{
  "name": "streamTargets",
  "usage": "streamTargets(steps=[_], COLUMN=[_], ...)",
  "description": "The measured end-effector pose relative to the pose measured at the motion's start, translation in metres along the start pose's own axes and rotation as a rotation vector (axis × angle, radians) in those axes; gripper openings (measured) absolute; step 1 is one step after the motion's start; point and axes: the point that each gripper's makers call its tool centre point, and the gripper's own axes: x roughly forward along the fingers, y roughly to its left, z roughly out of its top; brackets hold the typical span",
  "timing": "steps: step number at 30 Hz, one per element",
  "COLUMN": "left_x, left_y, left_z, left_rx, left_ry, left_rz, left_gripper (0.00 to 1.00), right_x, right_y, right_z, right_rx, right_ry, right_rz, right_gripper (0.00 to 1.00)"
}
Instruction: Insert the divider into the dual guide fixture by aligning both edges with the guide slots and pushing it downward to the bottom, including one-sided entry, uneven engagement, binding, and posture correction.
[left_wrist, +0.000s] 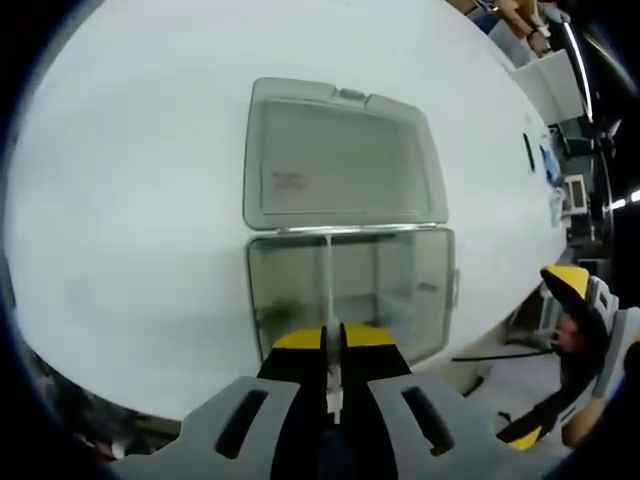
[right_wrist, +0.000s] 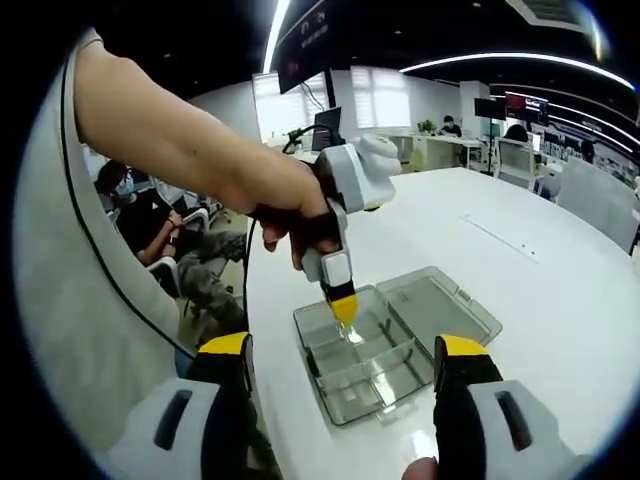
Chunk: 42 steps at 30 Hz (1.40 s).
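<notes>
A clear plastic box (left_wrist: 430, 290) lies on the white table (left_wrist: 130, 220) with its hinged lid (left_wrist: 340, 155) folded flat behind it. My left gripper (left_wrist: 334, 340) hangs just above the box, yellow tips shut on the top edge of a thin clear divider (left_wrist: 328, 275) that stands upright inside. In the right gripper view a hand holds the left gripper (right_wrist: 343, 310) pointing down into the box (right_wrist: 395, 385), lid (right_wrist: 440, 310) alongside. My right gripper (right_wrist: 342, 347) is wide open near the table's edge, short of the box, with nothing held. Its yellow tip (left_wrist: 568, 285) shows at the right.
The table edge (right_wrist: 262, 400) runs close to the box on the near side. A seated person (right_wrist: 130, 215) and chairs are beyond it. Desks and monitors (right_wrist: 328, 125) stand at the far end of the room. Bare tabletop (right_wrist: 540, 270) spreads around the box.
</notes>
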Motion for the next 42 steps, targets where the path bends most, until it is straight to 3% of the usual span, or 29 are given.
streamTargets(steps=[23, 42], left_x=[0.0038, 0.0055], left_y=[0.0005, -0.0005], left_z=[0.0019, 0.0014], left_rx=[0.021, 0.092], left_ry=[0.003, -0.008], left_rz=[0.034, 0.075], left_gripper=[0.00, 0.00], right_x=[0.0009, -0.0007], right_y=[-0.0030, -0.0001], right_z=[0.0002, -0.0005], right_rx=[0.001, 0.003], right_ry=[-0.002, 0.001], right_rz=[-0.002, -0.004], right_gripper=[0.71, 0.71])
